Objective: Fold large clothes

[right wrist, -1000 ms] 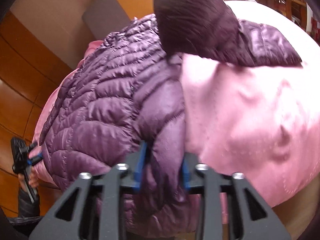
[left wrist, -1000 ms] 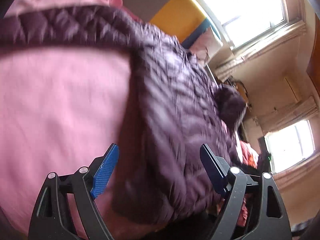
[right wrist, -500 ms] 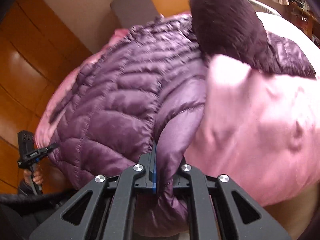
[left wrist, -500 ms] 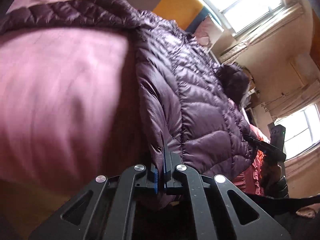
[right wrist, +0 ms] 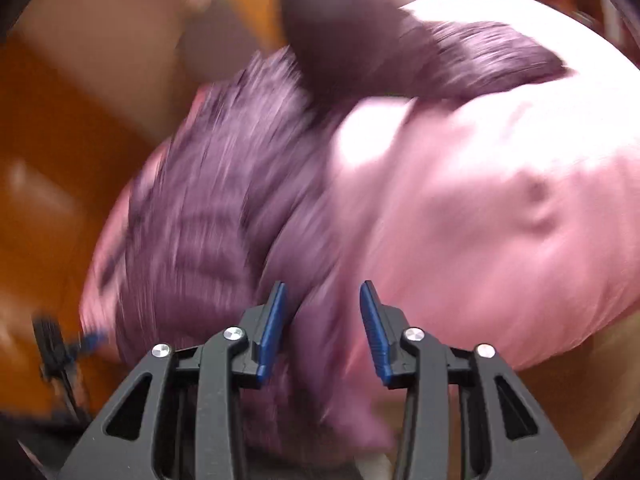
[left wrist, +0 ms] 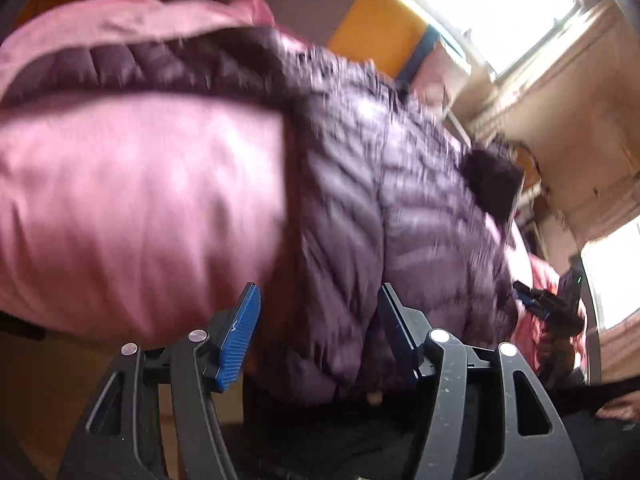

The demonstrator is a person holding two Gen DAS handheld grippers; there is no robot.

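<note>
Both grippers stand open at the near edge of a purple jacket (left wrist: 400, 200).

The jacket (quilted, with a dark fur hood (right wrist: 340, 20)) lies on pink bedding (right wrist: 500, 200), with one part folded over. The left gripper (left wrist: 318, 322) has just been opening; its blue pads (left wrist: 240, 332) are spread, with the jacket's hem between them but not pinched. The right gripper (right wrist: 323, 326) has also just opened, and the jacket's edge sits loose between its fingers. Both views are blurred.
</note>
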